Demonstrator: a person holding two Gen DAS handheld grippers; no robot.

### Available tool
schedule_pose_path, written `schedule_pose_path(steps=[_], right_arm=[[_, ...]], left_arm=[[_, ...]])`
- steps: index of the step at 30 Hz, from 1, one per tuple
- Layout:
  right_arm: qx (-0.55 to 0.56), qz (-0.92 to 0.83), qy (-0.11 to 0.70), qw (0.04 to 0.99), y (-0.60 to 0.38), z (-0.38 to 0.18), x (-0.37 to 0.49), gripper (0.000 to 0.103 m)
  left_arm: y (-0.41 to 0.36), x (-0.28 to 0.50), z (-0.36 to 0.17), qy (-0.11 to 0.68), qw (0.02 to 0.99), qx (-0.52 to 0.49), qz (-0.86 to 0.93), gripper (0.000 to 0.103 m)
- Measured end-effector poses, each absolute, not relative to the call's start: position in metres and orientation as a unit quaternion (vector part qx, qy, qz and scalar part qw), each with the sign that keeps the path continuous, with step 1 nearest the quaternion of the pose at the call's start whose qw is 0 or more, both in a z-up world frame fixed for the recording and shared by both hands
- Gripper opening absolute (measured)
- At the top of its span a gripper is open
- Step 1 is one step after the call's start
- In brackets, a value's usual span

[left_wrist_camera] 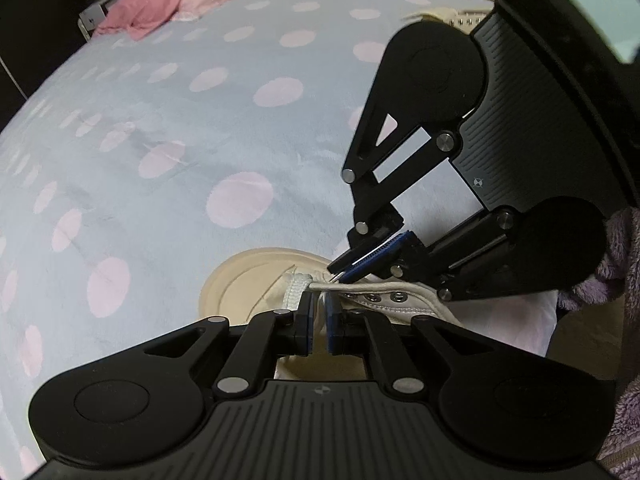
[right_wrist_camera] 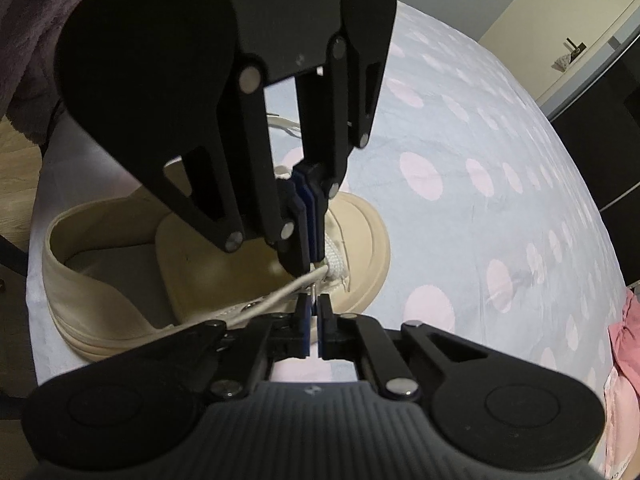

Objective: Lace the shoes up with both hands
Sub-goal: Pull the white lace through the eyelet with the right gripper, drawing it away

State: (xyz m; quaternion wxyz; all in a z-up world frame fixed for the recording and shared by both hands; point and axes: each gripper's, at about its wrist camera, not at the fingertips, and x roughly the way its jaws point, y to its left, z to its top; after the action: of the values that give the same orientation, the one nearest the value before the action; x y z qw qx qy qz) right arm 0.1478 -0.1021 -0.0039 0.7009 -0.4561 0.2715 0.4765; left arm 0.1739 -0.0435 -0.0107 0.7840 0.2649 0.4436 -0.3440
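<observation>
A cream canvas shoe (right_wrist_camera: 120,264) lies on a blue blanket with pink dots, its toe cap (left_wrist_camera: 244,284) pointing away from the left camera. A white lace (left_wrist_camera: 360,289) runs over the metal eyelets (left_wrist_camera: 386,297) near the toe. My left gripper (left_wrist_camera: 319,312) is shut on the lace at the lowest eyelets; it also shows in the right wrist view (right_wrist_camera: 306,258), coming down from above. My right gripper (right_wrist_camera: 315,306) is shut on the thin lace tip; in the left wrist view (left_wrist_camera: 340,274) it reaches in from the right. The two sets of fingertips almost touch.
The dotted blanket (left_wrist_camera: 200,140) covers the bed all around the shoe. A pink cloth (left_wrist_camera: 160,0) lies at the far end. Purple fleece (left_wrist_camera: 620,260) hangs at the bed's edge by the shoe's heel. A wooden floor (right_wrist_camera: 20,184) and a white cabinet (right_wrist_camera: 560,28) lie beyond.
</observation>
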Motion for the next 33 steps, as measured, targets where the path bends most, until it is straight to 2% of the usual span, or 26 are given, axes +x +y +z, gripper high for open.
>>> schedule_pose_path(steps=[2, 5, 12, 14, 16, 22, 33], right_arm=[[-0.456, 0.473, 0.273, 0.702, -0.102, 0.002, 0.146, 0.003], [-0.454, 0.459, 0.282, 0.710, -0.105, 0.010, 0.146, 0.003], [-0.436, 0.415, 0.307, 0.737, -0.120, 0.029, 0.142, 0.003], [-0.428, 0.404, 0.309, 0.747, -0.126, 0.037, 0.138, 0.003], [-0.419, 0.390, 0.312, 0.758, -0.151, 0.035, 0.130, 0.003], [-0.414, 0.335, 0.325, 0.781, -0.192, 0.030, 0.117, 0.003], [-0.422, 0.252, 0.353, 0.796, -0.264, 0.084, 0.098, 0.003]], left_arm=[[-0.040, 0.170, -0.007, 0.439, 0.789, 0.261, -0.342, 0.023], [-0.030, 0.158, -0.001, 0.437, 0.799, 0.247, -0.330, 0.032], [-0.011, 0.132, -0.007, 0.461, 0.808, 0.223, -0.291, 0.032], [-0.006, 0.128, -0.009, 0.466, 0.808, 0.215, -0.289, 0.024], [-0.004, 0.127, -0.008, 0.468, 0.808, 0.212, -0.289, 0.020], [0.000, 0.119, -0.002, 0.460, 0.814, 0.202, -0.290, 0.020], [0.008, 0.111, 0.019, 0.437, 0.836, 0.190, -0.271, 0.020]])
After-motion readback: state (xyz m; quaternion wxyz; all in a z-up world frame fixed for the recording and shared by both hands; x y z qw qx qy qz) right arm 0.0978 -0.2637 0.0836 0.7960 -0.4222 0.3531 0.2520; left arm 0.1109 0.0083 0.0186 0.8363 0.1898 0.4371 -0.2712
